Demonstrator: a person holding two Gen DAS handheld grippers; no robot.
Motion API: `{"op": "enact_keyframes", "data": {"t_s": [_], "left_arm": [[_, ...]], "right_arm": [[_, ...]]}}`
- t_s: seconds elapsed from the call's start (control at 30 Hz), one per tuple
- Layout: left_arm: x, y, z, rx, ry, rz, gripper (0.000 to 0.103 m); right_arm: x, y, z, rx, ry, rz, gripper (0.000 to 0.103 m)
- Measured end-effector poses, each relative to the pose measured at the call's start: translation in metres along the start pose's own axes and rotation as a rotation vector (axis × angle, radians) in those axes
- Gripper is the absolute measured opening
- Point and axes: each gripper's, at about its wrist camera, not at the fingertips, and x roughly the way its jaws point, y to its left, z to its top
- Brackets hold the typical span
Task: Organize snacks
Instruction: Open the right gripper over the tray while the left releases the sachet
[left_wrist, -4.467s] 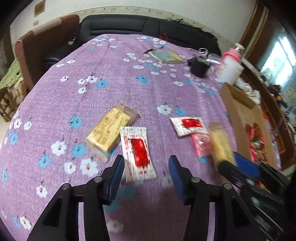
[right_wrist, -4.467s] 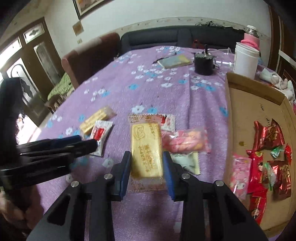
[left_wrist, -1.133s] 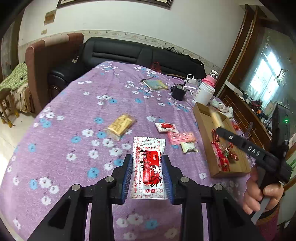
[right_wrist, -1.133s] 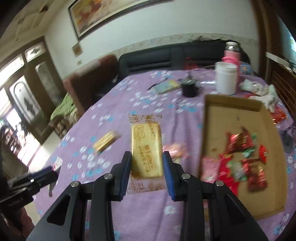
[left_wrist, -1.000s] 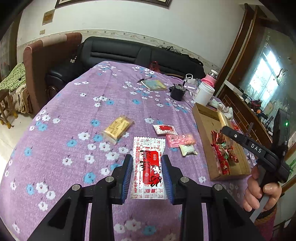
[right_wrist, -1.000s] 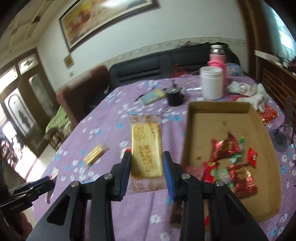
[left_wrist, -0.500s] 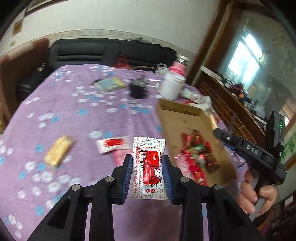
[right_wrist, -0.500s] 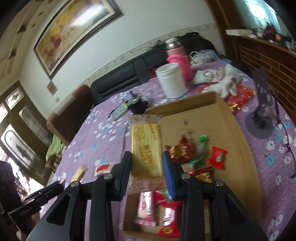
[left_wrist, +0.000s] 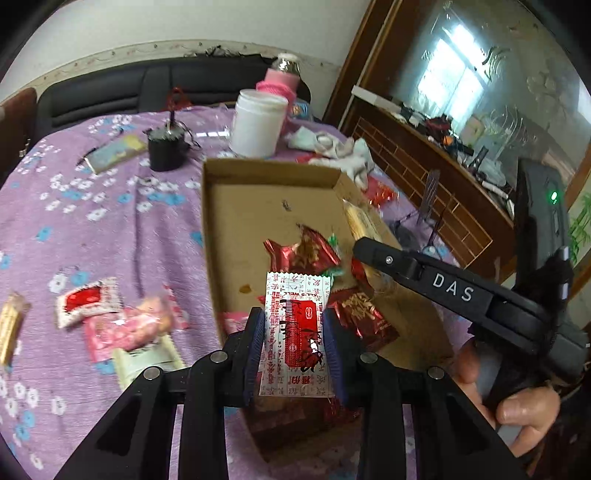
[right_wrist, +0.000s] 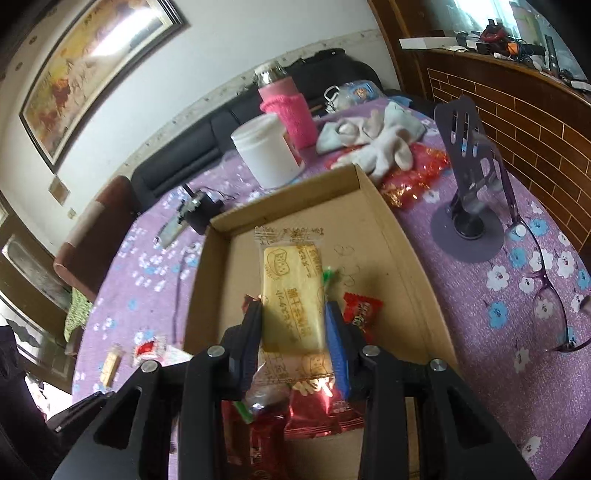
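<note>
Left gripper pinches a red-white sachet, right gripper pinches a yellow biscuit pack; both hang over the cardboard tray, which already holds red wrappers. Looks midway: several snacks still lie on the purple floral cloth. Sofa behind, a white jar near the tray.

Purple flowered tablecloth, brown box

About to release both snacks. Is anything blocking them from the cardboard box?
Nothing visible. The yellow biscuit pack and red-and-white packet hang above the open cardboard box; only red candies lie beneath.
</note>
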Motion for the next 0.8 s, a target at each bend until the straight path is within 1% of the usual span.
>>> {"op": "enact_keyframes", "data": {"t_s": [0.33,0.43,0.8], "left_arm": [[0.022,-0.005,-0.008,0.021,0.018,0.029,0.032],[0.024,-0.006,-0.010,0.022,0.023,0.024,0.032],[0.028,-0.012,-0.016,0.054,0.022,0.045,0.032]], "right_arm": [[0.011,0.002,-0.004,-0.012,0.037,-0.028,0.033],[0.011,0.003,-0.004,-0.017,0.033,-0.038,0.033],[0.014,0.006,-0.006,-0.035,0.039,-0.066,0.033]]}}
